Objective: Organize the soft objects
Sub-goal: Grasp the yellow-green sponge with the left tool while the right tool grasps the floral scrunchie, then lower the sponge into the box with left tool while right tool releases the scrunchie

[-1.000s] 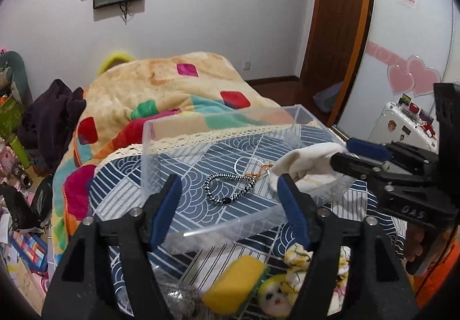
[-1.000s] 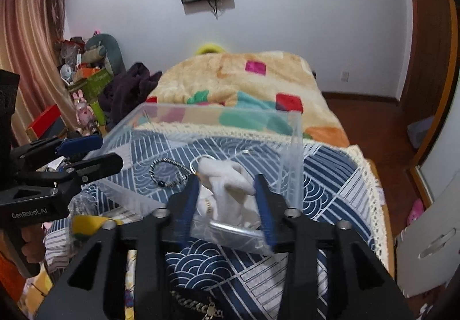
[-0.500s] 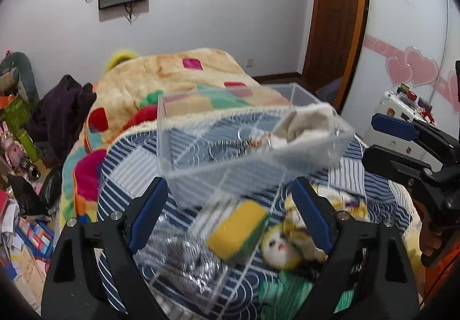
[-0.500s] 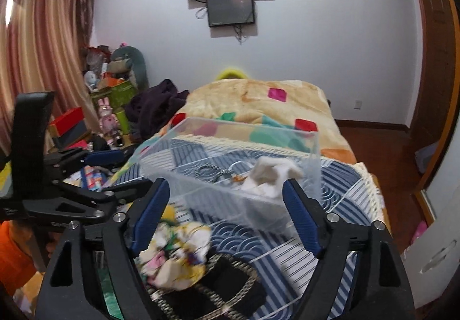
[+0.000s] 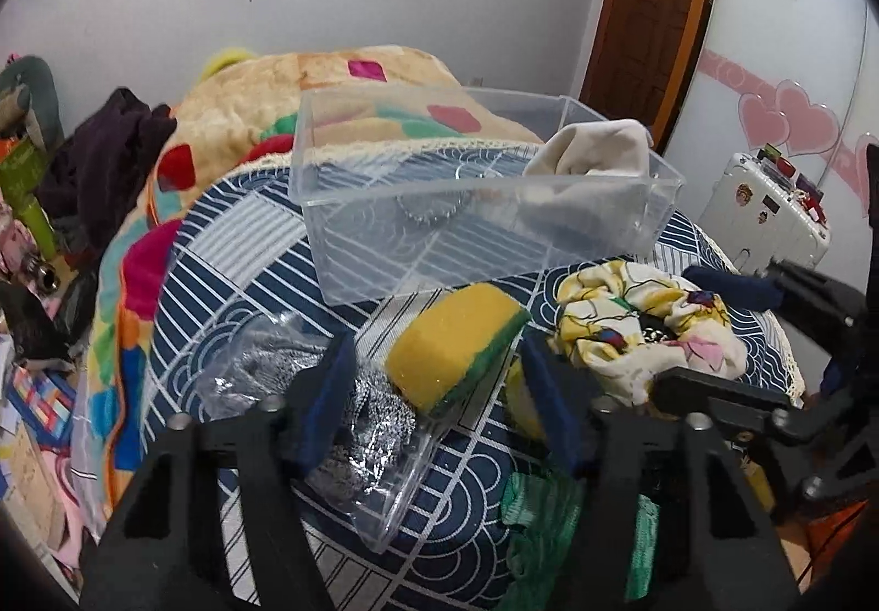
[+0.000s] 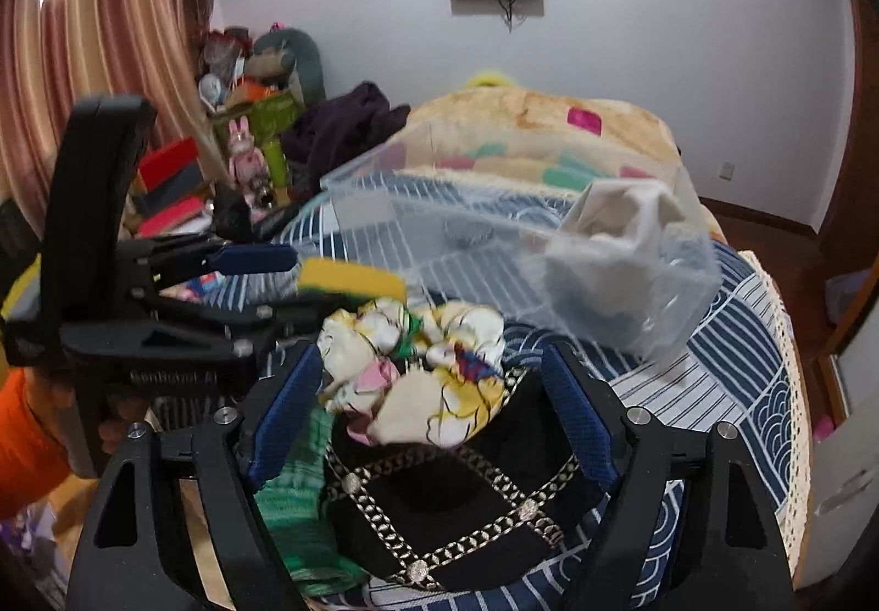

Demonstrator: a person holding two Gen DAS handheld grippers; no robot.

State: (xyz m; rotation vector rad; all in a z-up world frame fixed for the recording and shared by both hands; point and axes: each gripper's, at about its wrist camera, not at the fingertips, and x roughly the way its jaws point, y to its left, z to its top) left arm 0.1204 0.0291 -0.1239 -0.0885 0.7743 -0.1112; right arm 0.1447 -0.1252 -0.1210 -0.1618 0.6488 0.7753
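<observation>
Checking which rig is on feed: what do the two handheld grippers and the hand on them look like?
Both grippers, left and right, are matte black angular frames with silver screws and two fingers faced with blue pads. The left one's side carries pale lettering, too blurred to read. The hand gripping it emerges from an orange sleeve. No cables show.

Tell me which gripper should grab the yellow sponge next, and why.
Left. The left gripper is open with the yellow sponge lying right between its fingers. The right gripper is open over the floral scrunchie and black bag, with the sponge off to its left.
</observation>
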